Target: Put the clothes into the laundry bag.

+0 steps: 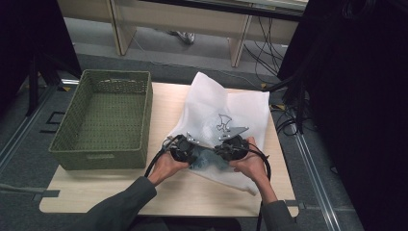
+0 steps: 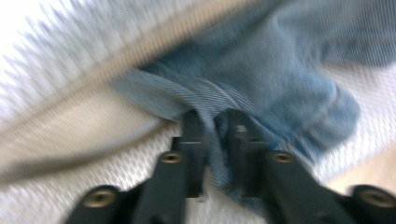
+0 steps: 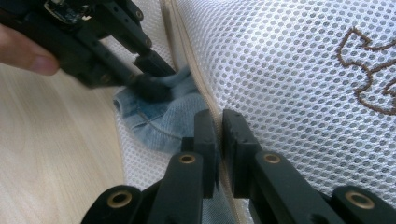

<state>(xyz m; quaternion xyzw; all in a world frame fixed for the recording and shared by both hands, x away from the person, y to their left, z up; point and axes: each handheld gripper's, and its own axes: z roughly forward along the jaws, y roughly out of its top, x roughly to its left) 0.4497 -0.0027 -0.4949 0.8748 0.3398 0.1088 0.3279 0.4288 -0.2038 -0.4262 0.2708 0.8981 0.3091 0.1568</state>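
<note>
The person leans over the worktop [image 1: 96,192] with a pair of tongs in each hand, both meeting at the near edge of a white mesh bag [image 1: 240,108] that lies spread across the right half of the wood. A pale blue cloth [image 1: 208,159] pokes out of the bag's open edge, right between the two hands. The left tongs [image 1: 191,155] are pinching a fold of that cloth [image 2: 261,79]; in the left gripper view the black jaws stand nearly together with the blue fabric bunched between them, though that picture is blurred. The right tongs [image 1: 222,150] are pressed together on the bag's zip edge [image 3: 212,114], the beige seam running straight down between the jaws, with the mesh [image 3: 289,70] stretching off to one side and the cloth [image 3: 163,116] just beside it. In the right gripper view the left tongs [image 3: 152,77] reach in from the upper corner and bite the cloth. A green woven basket [image 1: 103,118] stands on the left part of the worktop, well apart from the bag.
</note>
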